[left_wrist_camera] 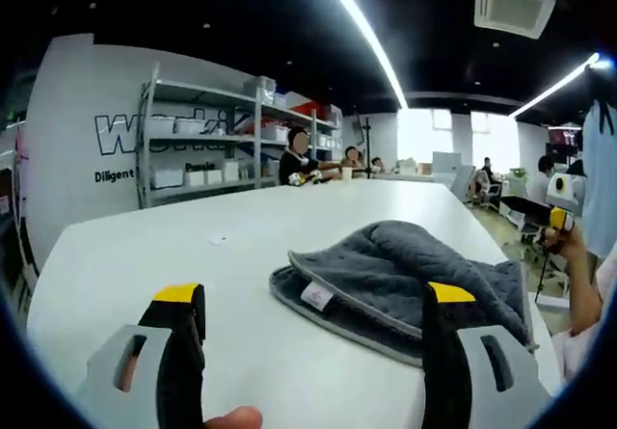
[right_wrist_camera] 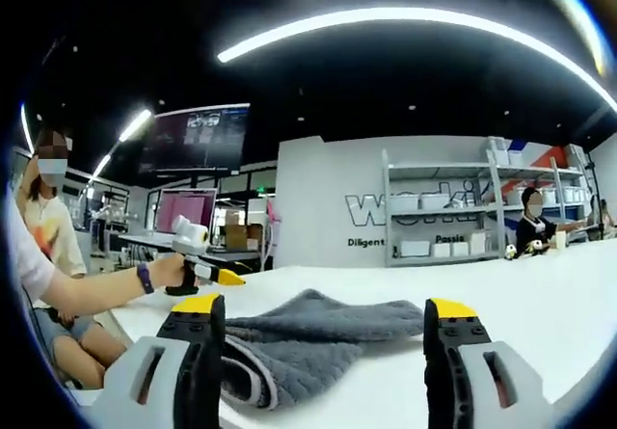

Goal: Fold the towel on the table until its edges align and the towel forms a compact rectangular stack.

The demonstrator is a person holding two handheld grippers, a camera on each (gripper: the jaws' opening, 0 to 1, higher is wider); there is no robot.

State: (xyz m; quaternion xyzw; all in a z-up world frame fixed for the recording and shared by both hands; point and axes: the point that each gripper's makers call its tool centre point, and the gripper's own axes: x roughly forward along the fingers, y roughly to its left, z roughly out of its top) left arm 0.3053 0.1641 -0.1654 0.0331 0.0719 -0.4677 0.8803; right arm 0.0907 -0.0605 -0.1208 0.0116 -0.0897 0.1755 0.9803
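Left gripper view looks across a white table (left_wrist_camera: 145, 255) at a grey towel (left_wrist_camera: 405, 275), which lies rumpled and partly folded on the tabletop with a pale trimmed edge and a small tag facing the camera. The left gripper (left_wrist_camera: 313, 299) hangs above the table with its 2 jaws spread wide, pinching nothing. Right gripper view has the same towel (right_wrist_camera: 308, 337) lying between and beyond the right gripper (right_wrist_camera: 323, 306), whose jaws also stand apart and empty. Shelves (right_wrist_camera: 463, 207) line the far wall.
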